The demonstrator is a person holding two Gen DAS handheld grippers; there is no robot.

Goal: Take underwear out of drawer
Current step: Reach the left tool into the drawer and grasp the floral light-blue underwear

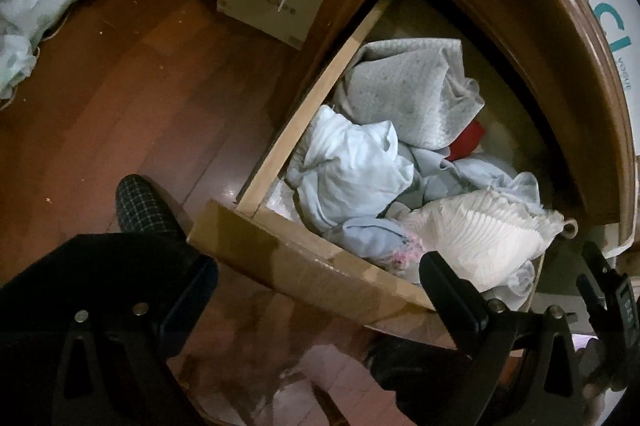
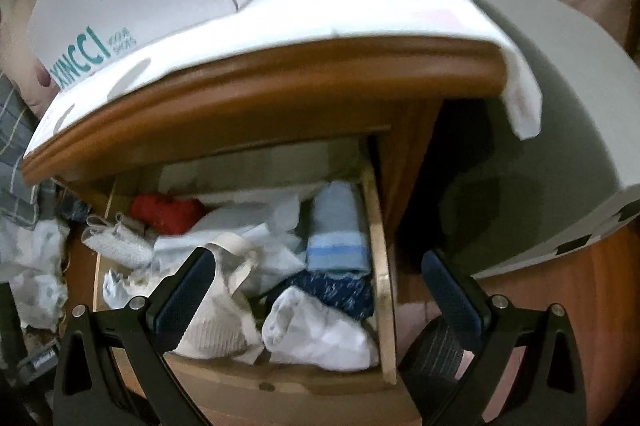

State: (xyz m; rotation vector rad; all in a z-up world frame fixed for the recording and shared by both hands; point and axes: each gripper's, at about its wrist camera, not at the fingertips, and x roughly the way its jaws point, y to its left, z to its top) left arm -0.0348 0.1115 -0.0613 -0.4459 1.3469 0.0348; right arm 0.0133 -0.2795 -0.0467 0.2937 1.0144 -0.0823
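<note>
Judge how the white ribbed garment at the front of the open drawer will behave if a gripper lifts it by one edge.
The white ribbed garment looks soft and creased, so it will probably drape and stretch, not hold shape. It seems light. It lies against the white folded cloth and other clothes, so it may drag a neighbour along. Both the right gripper and the left gripper are open, holding nothing.
</note>
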